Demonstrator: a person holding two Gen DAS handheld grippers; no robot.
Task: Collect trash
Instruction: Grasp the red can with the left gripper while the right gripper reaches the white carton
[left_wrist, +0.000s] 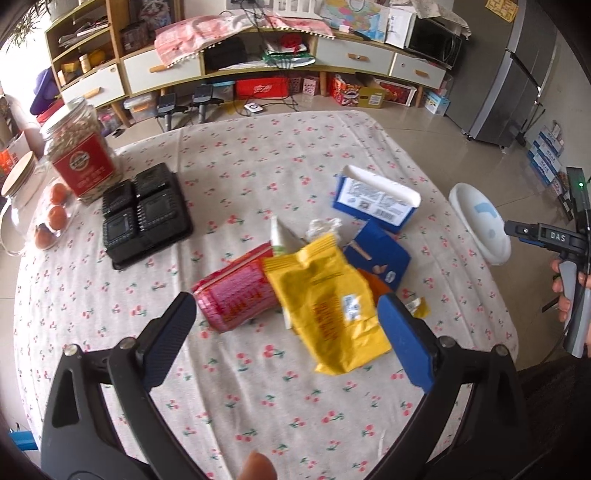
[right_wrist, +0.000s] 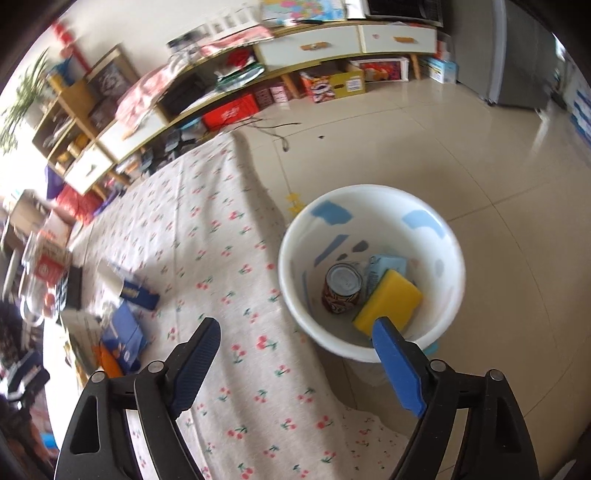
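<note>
Trash, remaining: a heap near the middle of the cherry-print tablecloth (left_wrist: 258, 166), comprising a yellow snack bag (left_wrist: 325, 295) lying over a red packet (left_wrist: 236, 295), a dark blue carton (left_wrist: 384, 254), an opened blue-and-white box (left_wrist: 373, 199), a green-and-white wrapper (left_wrist: 277, 236), a scrap of crumpled clear film (left_wrist: 323, 226) and a small torn yellow scrap (left_wrist: 419, 306). Trash, collected: a white bin (right_wrist: 369, 206) on the floor tiles just beside the table edge, holding a drinks can (right_wrist: 341, 284), a yellow sponge block (right_wrist: 388, 302) and a pale blue packet (right_wrist: 386, 266). Left gripper (left_wrist: 286, 325): jaws spread wide, empty, hovering over the red packet and yellow bag. Right gripper (right_wrist: 295, 354): jaws spread, nothing between them, poised by the bin's near rim. Not trash, by judgement: seed jar (left_wrist: 79, 155), black tray (left_wrist: 147, 214), oranges (left_wrist: 57, 206). Progress: roughly a third collected; the heap is left.
</note>
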